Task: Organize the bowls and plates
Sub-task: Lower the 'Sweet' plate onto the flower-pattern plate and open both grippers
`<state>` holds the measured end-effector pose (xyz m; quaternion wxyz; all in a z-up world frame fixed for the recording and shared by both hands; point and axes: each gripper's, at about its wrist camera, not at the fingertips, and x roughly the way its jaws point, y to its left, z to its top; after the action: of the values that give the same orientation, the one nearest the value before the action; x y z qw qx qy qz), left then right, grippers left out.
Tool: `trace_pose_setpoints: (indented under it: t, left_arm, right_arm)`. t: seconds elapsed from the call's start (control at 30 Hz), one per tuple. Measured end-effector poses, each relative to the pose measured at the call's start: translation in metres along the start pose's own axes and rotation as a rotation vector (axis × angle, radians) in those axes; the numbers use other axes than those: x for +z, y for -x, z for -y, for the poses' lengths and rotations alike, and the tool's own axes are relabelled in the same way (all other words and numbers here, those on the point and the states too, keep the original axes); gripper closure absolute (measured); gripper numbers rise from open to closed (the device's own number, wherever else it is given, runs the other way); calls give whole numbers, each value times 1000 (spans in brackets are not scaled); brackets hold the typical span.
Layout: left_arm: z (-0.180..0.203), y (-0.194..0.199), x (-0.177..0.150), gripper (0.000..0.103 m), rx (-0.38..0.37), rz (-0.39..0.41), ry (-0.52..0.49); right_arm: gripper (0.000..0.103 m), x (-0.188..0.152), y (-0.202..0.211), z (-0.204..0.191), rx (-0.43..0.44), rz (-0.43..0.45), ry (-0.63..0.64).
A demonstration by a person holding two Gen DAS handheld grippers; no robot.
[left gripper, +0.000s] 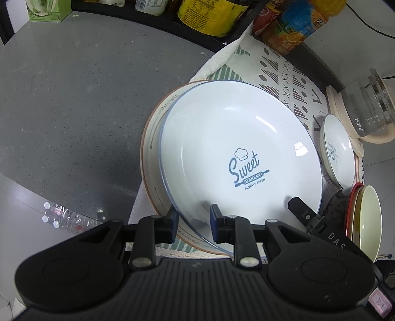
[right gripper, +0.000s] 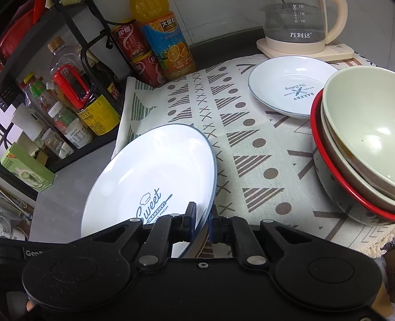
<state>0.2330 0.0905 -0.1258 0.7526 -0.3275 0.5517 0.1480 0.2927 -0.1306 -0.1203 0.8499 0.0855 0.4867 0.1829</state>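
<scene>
The white plate (left gripper: pixel 242 153) with the blue "Sweet Bakery" print sits tilted on a larger brown-rimmed plate (left gripper: pixel 150 158), at the near left corner of the patterned cloth (right gripper: pixel 246 153) spread on the grey desk (left gripper: pixel 74 98). The right gripper (right gripper: pixel 202 219) has its jaws nearly closed and pinched on that white plate's near rim. The left gripper (left gripper: pixel 193 222) straddles the same rim further round, its jaws a little apart; one blue pad is outside the rim, the other over the plate, and neither clearly presses. To the right stands a stack of bowls (right gripper: pixel 358 148), cream ones nested in a red-rimmed one. Beyond them lies a small white plate (right gripper: pixel 286 84) with a "Bakery" print, and behind that a glass kettle (right gripper: pixel 296 24). At the far left, bottles (right gripper: pixel 167 42) and cans (right gripper: pixel 138 51) stand by a black rack (right gripper: pixel 44 22)
</scene>
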Motion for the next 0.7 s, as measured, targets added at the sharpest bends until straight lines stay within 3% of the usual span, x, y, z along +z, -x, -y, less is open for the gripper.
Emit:
trace_pose_setpoints:
  t: [0.07, 0.4, 0.57, 0.7]
  left_arm:
    - [1, 3, 2, 73, 11, 18, -9]
    - [-1, 13, 18, 69, 16, 55, -7]
    - [-2, 26, 25, 57, 33, 123, -15]
    - [-5, 18, 32, 56, 39, 114, -3]
  right_arm:
    - [94, 1, -1, -1, -1, -1, 0]
    - [95, 12, -3, -1, -7, 11, 15]
    - [95, 14, -6, -2, -24, 7, 40]
    - [93, 15, -9, -4, -43, 5, 63]
